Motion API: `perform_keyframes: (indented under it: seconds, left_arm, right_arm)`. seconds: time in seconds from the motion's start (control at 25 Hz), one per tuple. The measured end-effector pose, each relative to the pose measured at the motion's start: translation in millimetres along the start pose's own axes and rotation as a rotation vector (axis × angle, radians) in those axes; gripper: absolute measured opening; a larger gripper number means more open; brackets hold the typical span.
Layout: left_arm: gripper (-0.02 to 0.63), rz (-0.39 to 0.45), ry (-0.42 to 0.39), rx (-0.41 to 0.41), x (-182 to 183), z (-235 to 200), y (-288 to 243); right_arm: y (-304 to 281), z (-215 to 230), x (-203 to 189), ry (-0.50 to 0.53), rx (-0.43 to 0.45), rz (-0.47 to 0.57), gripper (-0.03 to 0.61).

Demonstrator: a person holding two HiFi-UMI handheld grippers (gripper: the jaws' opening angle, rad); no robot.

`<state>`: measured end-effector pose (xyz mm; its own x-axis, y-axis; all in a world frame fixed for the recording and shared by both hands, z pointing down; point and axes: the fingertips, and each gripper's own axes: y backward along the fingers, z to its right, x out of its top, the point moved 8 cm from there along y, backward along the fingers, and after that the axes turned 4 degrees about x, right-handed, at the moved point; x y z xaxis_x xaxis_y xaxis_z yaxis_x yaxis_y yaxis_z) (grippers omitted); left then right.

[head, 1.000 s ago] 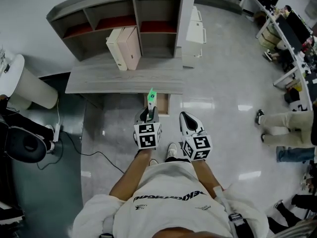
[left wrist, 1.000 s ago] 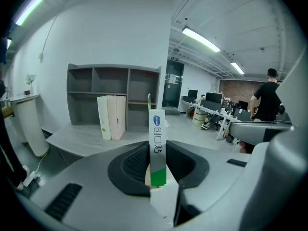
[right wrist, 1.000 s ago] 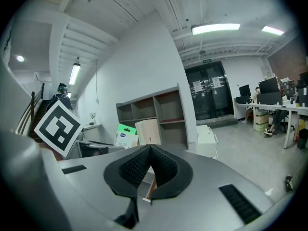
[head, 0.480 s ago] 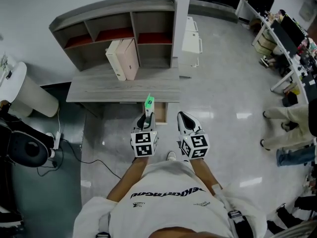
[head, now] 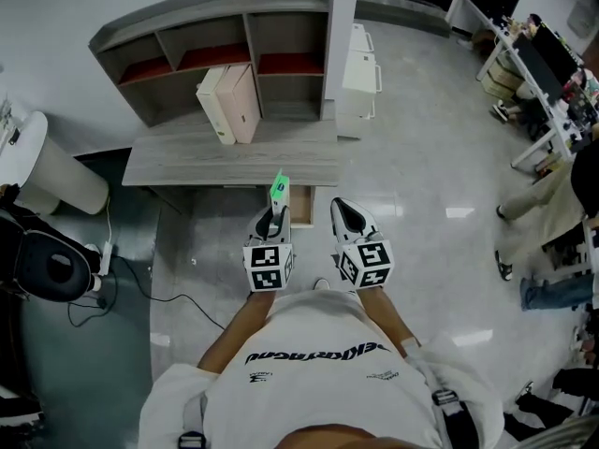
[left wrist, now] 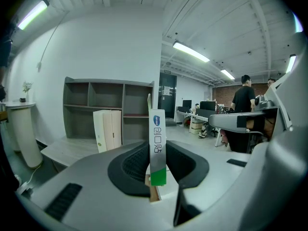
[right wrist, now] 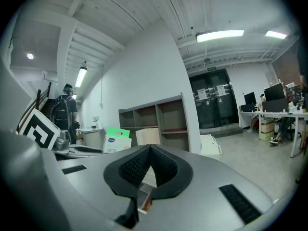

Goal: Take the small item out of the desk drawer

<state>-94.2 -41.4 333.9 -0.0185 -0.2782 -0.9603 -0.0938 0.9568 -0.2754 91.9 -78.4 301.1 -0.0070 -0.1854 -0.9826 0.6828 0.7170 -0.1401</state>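
A small green and white box stands upright between the jaws of my left gripper, which is shut on its lower part. In the left gripper view the box rises from between the black pads, green end down. The left gripper hovers in front of the grey desk, just above the pulled-out drawer. My right gripper hangs beside it to the right, its pads meeting at the tip with nothing between them. From the right gripper view the box shows at the left.
A grey shelf unit with two cream binders stands on the desk. A white cabinet is to the right, a white round stand and a black chair to the left. A cable lies on the floor. People stand at far right.
The left gripper keeps the box. Both grippers have drifted slightly left in the head view. The person at far right has walked on.
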Motion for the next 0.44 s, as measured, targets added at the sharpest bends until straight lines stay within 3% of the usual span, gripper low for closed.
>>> perform_keyframes:
  seconds: [0.44]
  left_arm:
    - [0.104,0.030,0.020,-0.001,0.2,-2.7,-12.9]
  right_arm:
    - [-15.1,10.1,-0.4,0.002,0.015,0.004,0.032]
